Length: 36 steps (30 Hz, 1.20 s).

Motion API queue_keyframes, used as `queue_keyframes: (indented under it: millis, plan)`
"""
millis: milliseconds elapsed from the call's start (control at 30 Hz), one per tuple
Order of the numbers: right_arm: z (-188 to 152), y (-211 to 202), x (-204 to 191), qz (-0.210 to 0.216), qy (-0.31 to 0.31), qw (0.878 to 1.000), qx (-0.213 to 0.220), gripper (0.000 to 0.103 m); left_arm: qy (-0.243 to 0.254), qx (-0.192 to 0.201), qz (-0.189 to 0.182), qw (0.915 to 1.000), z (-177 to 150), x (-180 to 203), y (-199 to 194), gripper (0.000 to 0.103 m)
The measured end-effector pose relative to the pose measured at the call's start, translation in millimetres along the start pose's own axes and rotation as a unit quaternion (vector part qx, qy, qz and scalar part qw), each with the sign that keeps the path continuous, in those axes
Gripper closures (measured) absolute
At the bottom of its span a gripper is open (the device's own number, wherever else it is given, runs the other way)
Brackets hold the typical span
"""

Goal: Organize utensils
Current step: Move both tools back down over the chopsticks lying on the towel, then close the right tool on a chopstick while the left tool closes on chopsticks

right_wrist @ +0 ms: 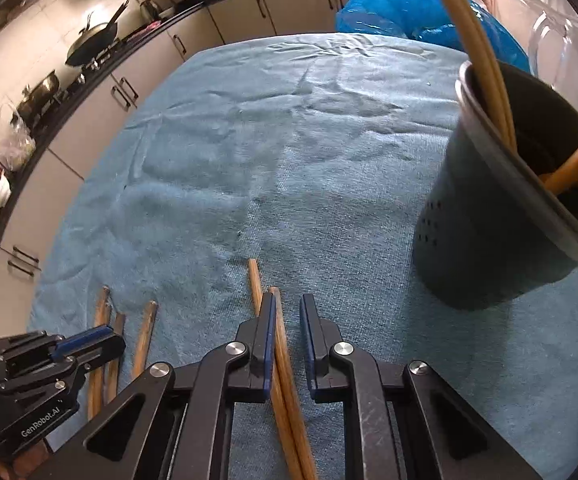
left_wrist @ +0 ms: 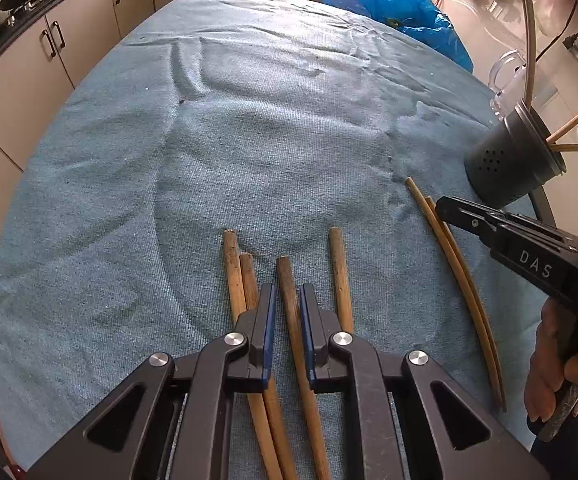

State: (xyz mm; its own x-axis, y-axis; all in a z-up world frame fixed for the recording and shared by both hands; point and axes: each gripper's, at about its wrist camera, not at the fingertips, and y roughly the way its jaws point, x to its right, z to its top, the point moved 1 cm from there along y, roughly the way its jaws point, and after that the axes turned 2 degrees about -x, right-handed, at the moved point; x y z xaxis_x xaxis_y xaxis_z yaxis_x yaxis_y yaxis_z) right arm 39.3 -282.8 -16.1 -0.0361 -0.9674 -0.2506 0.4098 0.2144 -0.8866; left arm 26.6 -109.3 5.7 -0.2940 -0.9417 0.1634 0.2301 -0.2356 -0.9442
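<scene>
Several wooden chopsticks lie on a blue cloth (left_wrist: 249, 140). My left gripper (left_wrist: 287, 304) is open, its jaws straddling one brown chopstick (left_wrist: 291, 300); a pair (left_wrist: 239, 276) lies just left and one (left_wrist: 339, 272) just right. My right gripper (right_wrist: 287, 312) is open over a thin yellow pair (right_wrist: 279, 332), which lies against its left jaw. The pair also shows in the left wrist view (left_wrist: 457, 264), beside the right gripper (left_wrist: 449, 204). A dark perforated holder (right_wrist: 501, 208) with several chopsticks in it stands to the right; it also shows in the left wrist view (left_wrist: 505, 160).
Kitchen cabinets (left_wrist: 29, 80) and a counter with pans (right_wrist: 93, 40) run along the left. A blue plastic bag (right_wrist: 401, 8) lies at the cloth's far edge. A clear jug (left_wrist: 509, 76) stands behind the holder. The left gripper (right_wrist: 85, 344) shows at the right view's lower left.
</scene>
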Motion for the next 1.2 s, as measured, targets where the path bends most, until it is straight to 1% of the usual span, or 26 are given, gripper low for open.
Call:
queue_keyframes:
  millis: [167,233,300,333,367,433,533,633,700,833,867,900,1000,1067,1133,1200]
  plan:
    - [-2.2,5.0,-11.2,-0.036,-0.039,0.998,-0.02,0.091,0.0,-0.002,0.001,1.0,1.1,1.2,0.2,0.09]
    - [-0.9,6.3,-13.5,-0.052,-0.052,0.997,-0.02,0.092,0.001,-0.001,0.003,1.0,2.6,2.5,0.9,0.09]
    - [0.9,7.9,-14.3,-0.059,-0.057,0.996,-0.021,0.093,0.002,0.0,0.007,1.0,4.3,5.0,2.2,0.09]
    - [2.1,8.8,-15.9,-0.063,-0.06,0.996,-0.02,0.095,0.003,0.0,0.009,1.0,5.1,6.5,2.8,0.093]
    - [2.1,9.1,-17.4,-0.069,-0.066,0.995,-0.019,0.095,0.004,0.0,0.011,0.9999,5.7,8.1,3.2,0.094]
    - [1.3,9.2,-19.2,-0.066,-0.069,0.995,-0.019,0.095,0.008,0.0,0.005,1.0,5.4,10.4,3.5,0.095]
    - [-2.8,4.2,-17.2,-0.043,-0.054,0.998,-0.011,0.095,0.007,0.0,-0.013,0.9999,4.6,10.5,2.8,0.096]
    - [-12.1,-15.5,-15.5,-0.04,-0.044,0.998,0.022,0.095,0.005,0.013,-0.023,0.9996,4.8,9.9,-4.9,0.096]
    - [-16.6,-31.5,-13.7,-0.031,-0.038,0.998,0.044,0.095,0.005,0.028,-0.029,0.9992,4.7,9.1,-15.7,0.096]
    - [-29.1,-80.0,-14.9,-0.029,-0.037,0.992,0.113,0.095,0.006,0.069,-0.035,0.997,3.3,7.8,-45.5,0.096]
    - [-34.2,-97.0,-15.2,-0.026,-0.036,0.989,0.138,0.095,0.005,0.084,-0.037,0.9958,2.2,7.0,-56.4,0.096]
    - [-37.6,-106.8,-16.3,-0.025,-0.034,0.987,0.152,0.095,0.006,0.096,-0.038,0.9947,1.1,6.4,-65.5,0.096]
    - [-56.0,-146.4,-18.3,-0.018,-0.028,0.976,0.216,0.095,0.006,0.138,-0.04,0.9896,-5.2,5.1,-95.7,0.096]
    - [-65.2,-162.0,-20.5,-0.019,-0.024,0.969,0.246,0.095,0.009,0.162,-0.038,0.986,-10.2,5.7,-112.4,0.096]
    - [-82.0,-180.1,-21.2,-0.018,-0.021,0.958,0.284,0.095,0.013,0.186,-0.036,0.9819,-17.2,8.0,-129.2,0.096]
    - [-93.1,-192.1,-21.5,-0.023,-0.018,0.951,0.307,0.095,0.016,0.202,-0.037,0.9786,-21.8,10.0,-141.7,0.096]
